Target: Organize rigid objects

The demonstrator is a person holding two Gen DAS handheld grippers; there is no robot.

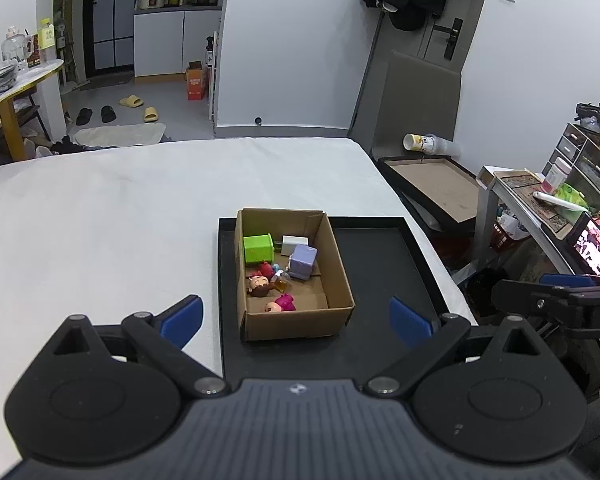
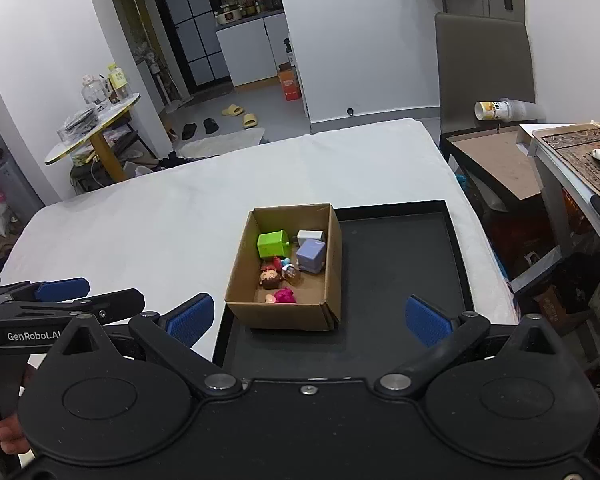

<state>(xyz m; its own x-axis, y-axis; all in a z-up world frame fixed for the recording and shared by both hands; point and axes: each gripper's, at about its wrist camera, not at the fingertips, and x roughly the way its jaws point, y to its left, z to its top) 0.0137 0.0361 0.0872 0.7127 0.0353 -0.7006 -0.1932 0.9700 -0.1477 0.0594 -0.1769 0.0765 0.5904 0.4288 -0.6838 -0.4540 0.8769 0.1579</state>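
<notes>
Two handheld grippers face a white cloth-covered table (image 1: 120, 208), seen through a fisheye lens on each. At the centre of both views an open brown cardboard box (image 1: 340, 280) stands on the left part of a flat black tray (image 1: 380, 248) with a low raised rim; the tray's right part is bare. Every small toy in sight already lies inside the box: a glossy lime-green cube (image 1: 258, 249) at the upper left of the box floor, a small white block (image 1: 294, 245) beside it, a pale lavender cube (image 1: 302, 262) to the right, and lower down a cluster of rounded plastic figurines (image 1: 266, 282) and a pink figurine (image 1: 282, 303) nearest the bottom wall. The left gripper (image 1: 296, 318) hangs at the bottom of its frame with blue ribbed pads spread wide and nothing between them; the box sits straight ahead, between the lines of its two fingers, its long axis running away from the camera. The right gripper (image 2: 310, 318) is likewise spread and empty, with the box ahead and slightly left of its centre line. Both look about equally near. The box is matte and creased; the cubes are smooth and hard-edged. The sorting looks nearly or wholly finished.
</notes>
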